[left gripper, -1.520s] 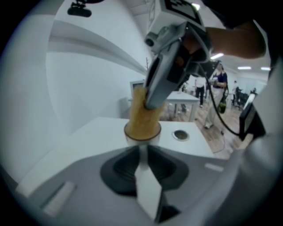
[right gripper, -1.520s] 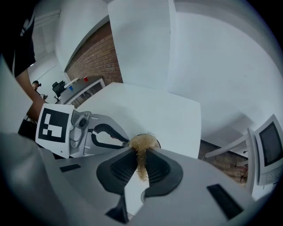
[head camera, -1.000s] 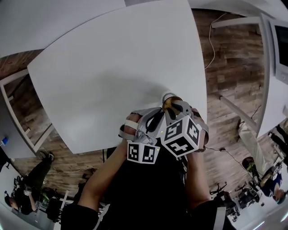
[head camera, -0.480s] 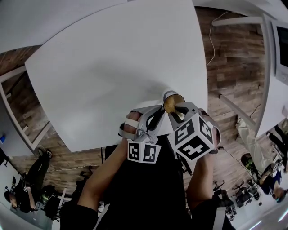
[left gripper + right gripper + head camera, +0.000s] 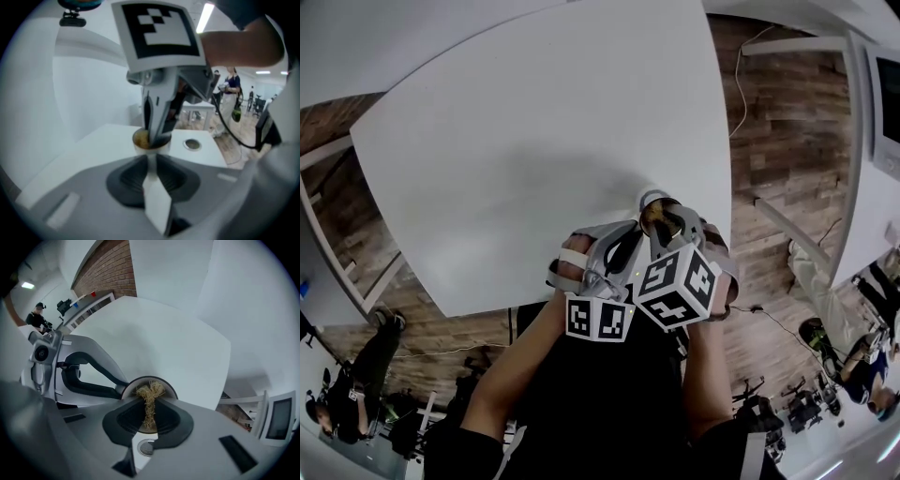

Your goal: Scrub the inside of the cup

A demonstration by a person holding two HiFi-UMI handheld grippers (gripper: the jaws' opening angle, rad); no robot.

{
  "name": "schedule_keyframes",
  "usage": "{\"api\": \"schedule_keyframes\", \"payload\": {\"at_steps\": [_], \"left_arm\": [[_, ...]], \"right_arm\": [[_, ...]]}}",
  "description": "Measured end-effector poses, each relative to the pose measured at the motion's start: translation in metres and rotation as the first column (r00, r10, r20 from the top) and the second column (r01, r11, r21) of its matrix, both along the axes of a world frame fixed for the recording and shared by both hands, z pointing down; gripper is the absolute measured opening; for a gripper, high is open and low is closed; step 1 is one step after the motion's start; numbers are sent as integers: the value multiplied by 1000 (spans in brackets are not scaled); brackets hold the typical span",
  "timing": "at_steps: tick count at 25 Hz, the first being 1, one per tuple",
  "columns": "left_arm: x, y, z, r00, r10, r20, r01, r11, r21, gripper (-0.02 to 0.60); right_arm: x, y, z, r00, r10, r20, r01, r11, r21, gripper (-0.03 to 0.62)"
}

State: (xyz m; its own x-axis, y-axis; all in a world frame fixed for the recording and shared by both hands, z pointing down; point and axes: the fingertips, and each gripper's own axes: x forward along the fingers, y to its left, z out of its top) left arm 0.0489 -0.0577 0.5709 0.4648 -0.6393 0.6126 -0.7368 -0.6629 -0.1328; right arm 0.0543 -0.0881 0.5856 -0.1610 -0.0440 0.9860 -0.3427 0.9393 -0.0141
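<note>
Fingers of my left gripper (image 5: 151, 161) were clamped on a narrow white part that ran down from the cup (image 5: 159, 148); whether that was its handle or its wall I could not tell. So the left gripper (image 5: 630, 246) held the small white cup (image 5: 652, 200) at the near right edge of the white table (image 5: 534, 141), close in front of my body. I could not tell whether its base touched the table. My right gripper (image 5: 149, 411) had its fingers pinched together on a tuft of straw-coloured fibre scrubber (image 5: 150, 397), with the frayed top of the tuft spreading just past the fingertips. That tuft sat inside the mouth of the cup (image 5: 161, 380), whose round rim showed directly beyond the fingers. From the left gripper view, the right gripper (image 5: 157, 126) came down from above with its tips dipped into the cup, and the inside of the cup looked brownish. From above, the right gripper (image 5: 667, 225) crossed just beside the left one, their marker cubes almost touching. A round grommet (image 5: 191, 144) lay in the table beyond the cup, and wooden floor (image 5: 787, 141) showed past the table's edge.
</note>
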Motion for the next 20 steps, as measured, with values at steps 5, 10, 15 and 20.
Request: {"api": "schedule_keyframes", "payload": {"at_steps": [5, 10, 15, 20], "left_arm": [[1, -1, -1, 1000, -5, 3, 5, 1000, 2, 64], [1, 0, 0, 1000, -1, -8, 1, 1000, 5, 64], [2, 4, 3, 1000, 3, -8, -3, 1000, -13, 64], [2, 2, 5, 1000, 6, 0, -6, 1000, -13, 64]], "right_arm": [[10, -10, -41, 999, 50, -13, -47, 981, 187, 37], [9, -9, -36, 997, 20, -72, -4, 975, 224, 37], [-1, -8, 1, 995, -19, -97, 33, 989, 142, 37], [3, -8, 0, 994, -32, -109, 47, 989, 138, 37]]}}
